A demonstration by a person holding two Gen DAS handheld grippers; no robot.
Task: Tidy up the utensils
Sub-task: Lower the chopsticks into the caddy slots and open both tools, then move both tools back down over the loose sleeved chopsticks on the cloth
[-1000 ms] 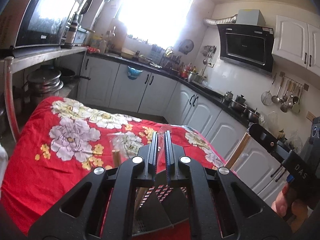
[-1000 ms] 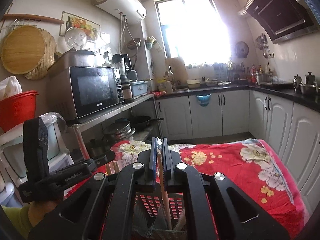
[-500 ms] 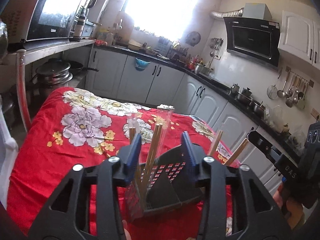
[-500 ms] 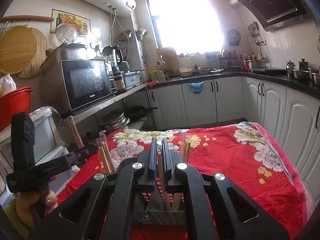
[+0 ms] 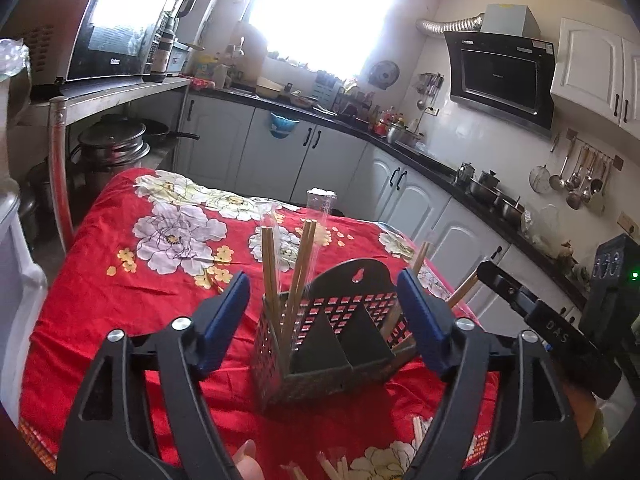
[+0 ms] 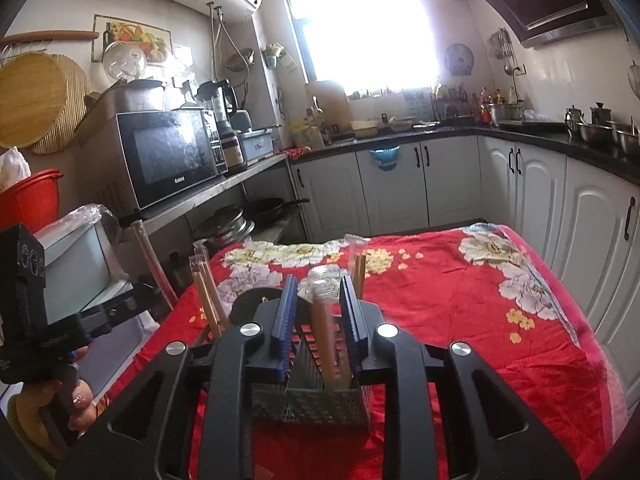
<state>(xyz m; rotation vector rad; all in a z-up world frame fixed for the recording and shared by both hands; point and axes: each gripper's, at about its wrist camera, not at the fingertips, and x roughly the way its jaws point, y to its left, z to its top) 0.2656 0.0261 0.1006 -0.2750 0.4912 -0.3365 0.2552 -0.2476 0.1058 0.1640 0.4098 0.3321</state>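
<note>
A black perforated utensil holder [image 5: 340, 360] stands on the red flowered tablecloth [image 5: 120, 300]. Wooden chopsticks in clear sleeves [image 5: 280, 276] lean in its left compartment, and more chopsticks [image 5: 418, 260] stick out on its right. My left gripper [image 5: 324, 320] is just in front of the holder, its jaws opening wide with nothing gripped. In the right wrist view the holder [image 6: 320, 404] sits under my right gripper [image 6: 318, 320]. Its jaws are opening, and a sleeved chopstick pair [image 6: 324, 324] stands loose between them in the holder.
Several loose wrapped chopsticks [image 5: 332, 466] lie on the cloth near the front edge. White kitchen cabinets [image 5: 420, 208] run behind and to the right of the table. A metal shelf with a microwave [image 6: 168, 156] and pots stands on its left.
My left jaws went from shut to wide open and drew back from the holder, leaving sleeved chopsticks standing in it. My right jaws parted from the chopstick pair they had pinched.
</note>
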